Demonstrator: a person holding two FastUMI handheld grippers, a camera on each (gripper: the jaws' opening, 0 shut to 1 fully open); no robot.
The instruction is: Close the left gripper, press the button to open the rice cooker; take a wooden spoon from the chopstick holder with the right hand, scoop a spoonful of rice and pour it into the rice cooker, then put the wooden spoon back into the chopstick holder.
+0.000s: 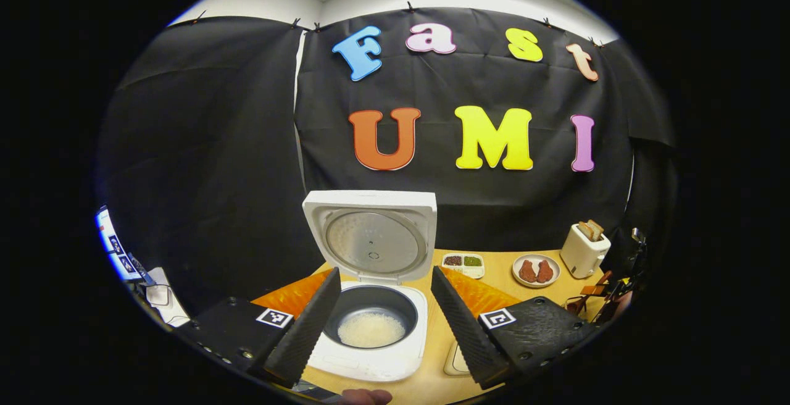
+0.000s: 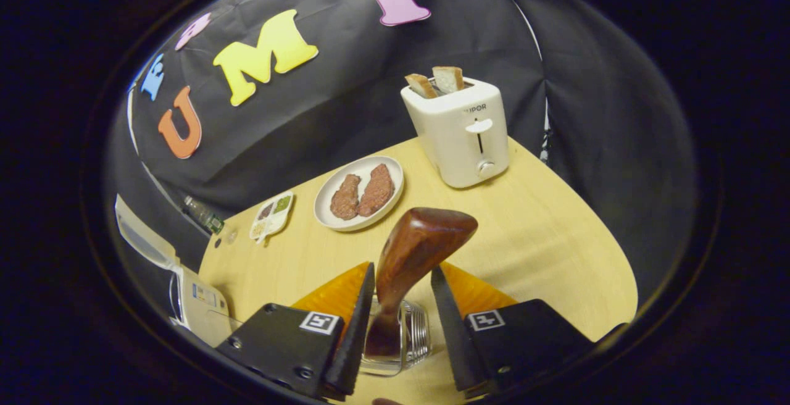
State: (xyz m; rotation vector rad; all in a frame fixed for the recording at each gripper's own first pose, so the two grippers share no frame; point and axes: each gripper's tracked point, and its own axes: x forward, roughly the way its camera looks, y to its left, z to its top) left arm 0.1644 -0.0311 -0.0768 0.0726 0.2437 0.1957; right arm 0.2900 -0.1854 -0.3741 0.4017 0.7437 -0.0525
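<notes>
In the left gripper view, the left gripper point(image 1: 386, 321) hangs above the table with its two black ribbed fingers point(image 1: 305, 331) spread wide and nothing between them. Framed in the gap is the white rice cooker point(image 1: 373, 331), standing on the pale wooden tabletop point(image 1: 494, 275) with its square lid point(image 1: 370, 238) upright and the silvery inner plate facing the camera. White rice point(image 1: 371, 329) lies in the bottom of its dark inner pot. Beyond the cooker, toward the back edge, sit a small white divided dish of condiments point(image 1: 463, 263), a round white plate with two brown pieces of meat point(image 1: 536, 270) and a cream toaster with bread slices standing in it point(image 1: 584, 249). Black cloth walls the booth behind the table, with a pale ceiling above, and a lit screen point(image 1: 114, 244) glows at far left.

In the right gripper view, the right gripper point(image 2: 401, 321) has its fingers partly open on either side of the dark brown wooden spoon point(image 2: 410, 257); whether they touch it cannot be told. The spoon stands with its bowl up, its handle down in the clear glass chopstick holder point(image 2: 401, 343) directly below. The toaster point(image 2: 460, 130), the plate point(image 2: 359, 194) and the divided dish point(image 2: 271, 215) sit farther back on the wood, and the cooker point(image 2: 185, 288) is at the left edge.
</notes>
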